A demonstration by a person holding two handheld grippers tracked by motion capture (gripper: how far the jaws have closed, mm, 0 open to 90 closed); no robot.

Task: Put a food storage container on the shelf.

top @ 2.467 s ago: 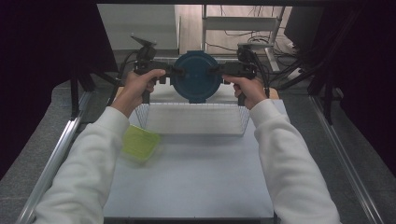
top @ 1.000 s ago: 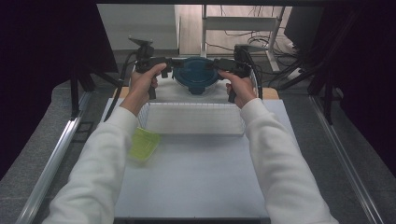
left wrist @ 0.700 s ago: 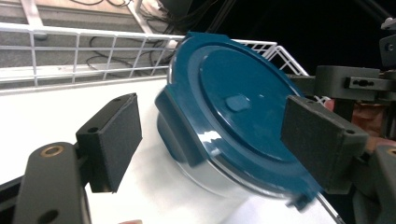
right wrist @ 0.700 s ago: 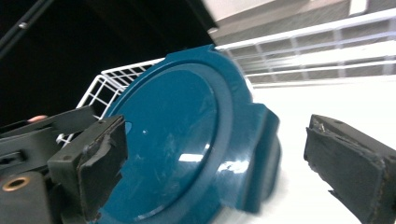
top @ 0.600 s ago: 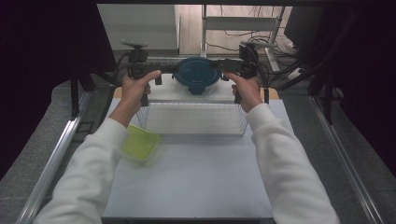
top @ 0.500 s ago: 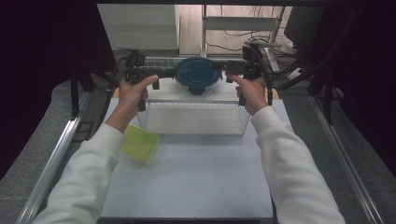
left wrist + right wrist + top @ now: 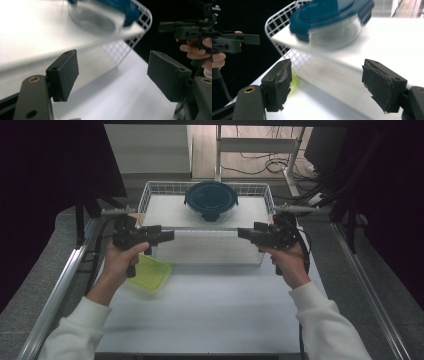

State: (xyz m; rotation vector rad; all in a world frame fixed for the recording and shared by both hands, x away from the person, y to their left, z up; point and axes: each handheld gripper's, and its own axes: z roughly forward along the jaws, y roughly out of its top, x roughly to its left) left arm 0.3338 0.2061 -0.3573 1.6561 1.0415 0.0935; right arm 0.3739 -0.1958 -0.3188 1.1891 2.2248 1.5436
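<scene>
A round glass container with a dark blue clip lid point(image 7: 211, 199) sits at the far end of a white wire basket point(image 7: 145, 195), on the white board inside it. The container looks blurred in the left gripper view point(image 7: 100, 17) and in the right gripper view point(image 7: 332, 17). My left gripper point(image 7: 169, 235) is held at the basket's near left corner, open and empty point(image 7: 112, 72). My right gripper point(image 7: 242, 233) is held at the near right corner, also open and empty point(image 7: 327, 82). Both point inward, toward each other.
A yellow-green square lid or tray point(image 7: 149, 272) lies on the white table point(image 7: 210, 315) beside my left hand. Metal rails point(image 7: 55, 300) run along both table sides. A white chair point(image 7: 257, 147) and cables stand behind the basket. Dark curtains hang left and right.
Both grippers held the blue-lidded container over the basket, set it down at the far end and let go. They have since drawn back toward me and apart, with open jaws.
</scene>
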